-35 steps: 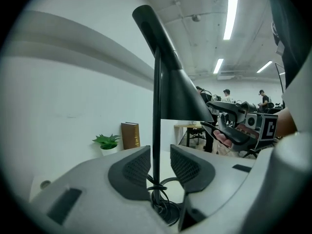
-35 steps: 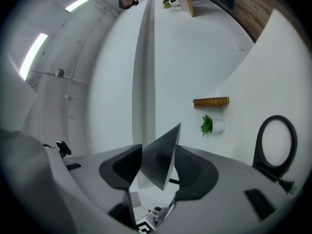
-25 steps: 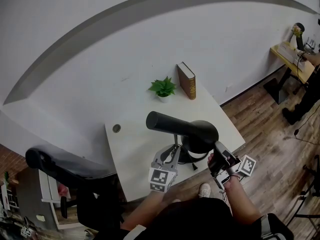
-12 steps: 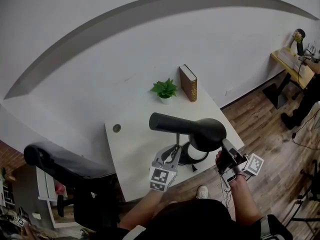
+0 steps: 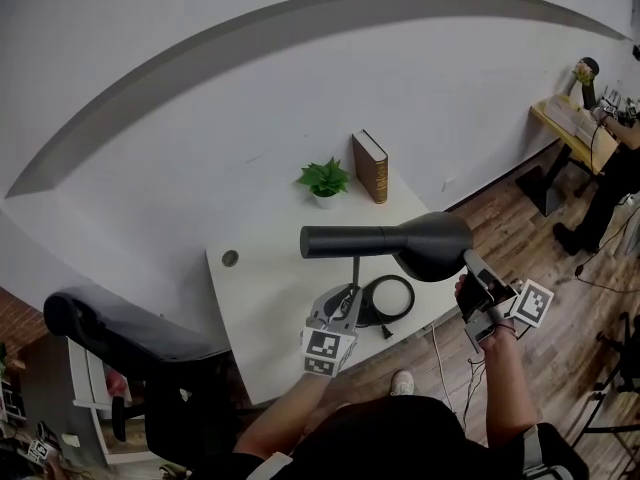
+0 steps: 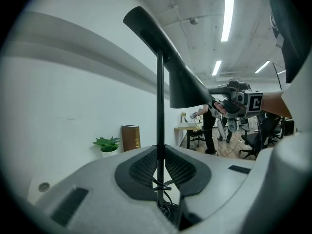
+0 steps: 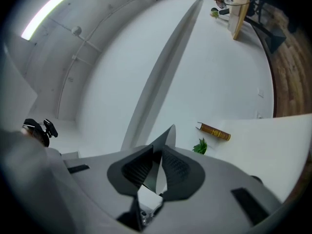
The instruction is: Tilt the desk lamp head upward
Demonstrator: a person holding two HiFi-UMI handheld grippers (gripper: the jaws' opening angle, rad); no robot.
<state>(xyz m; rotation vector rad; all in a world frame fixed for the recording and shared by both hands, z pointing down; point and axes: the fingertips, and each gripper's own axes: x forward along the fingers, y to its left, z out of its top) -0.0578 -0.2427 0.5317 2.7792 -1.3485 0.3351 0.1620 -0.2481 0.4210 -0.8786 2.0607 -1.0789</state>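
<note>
A black desk lamp stands on the white table (image 5: pixel 260 313). Its round base (image 5: pixel 388 298) sits near the front edge, and a thin stem (image 6: pixel 159 106) rises from it. The cone-shaped lamp head (image 5: pixel 400 241) lies about level in the head view, wide end to the right. My left gripper (image 5: pixel 336 318) is shut on the stem low down; the stem runs up between its pads (image 6: pixel 161 167). My right gripper (image 5: pixel 472 271) is shut on the rim of the lamp shade (image 7: pixel 161 152), whose thin edge sits between its pads.
A small green potted plant (image 5: pixel 324 180) and an upright brown book (image 5: pixel 371 166) stand at the table's back edge by the white wall. A black office chair (image 5: pixel 130 333) is at the left. At the far right a person works at a wooden desk (image 5: pixel 565 118).
My right gripper has moved right and up with the shade rim, swinging the lamp head's wide end up and outward. The left gripper has stayed on the stem.
</note>
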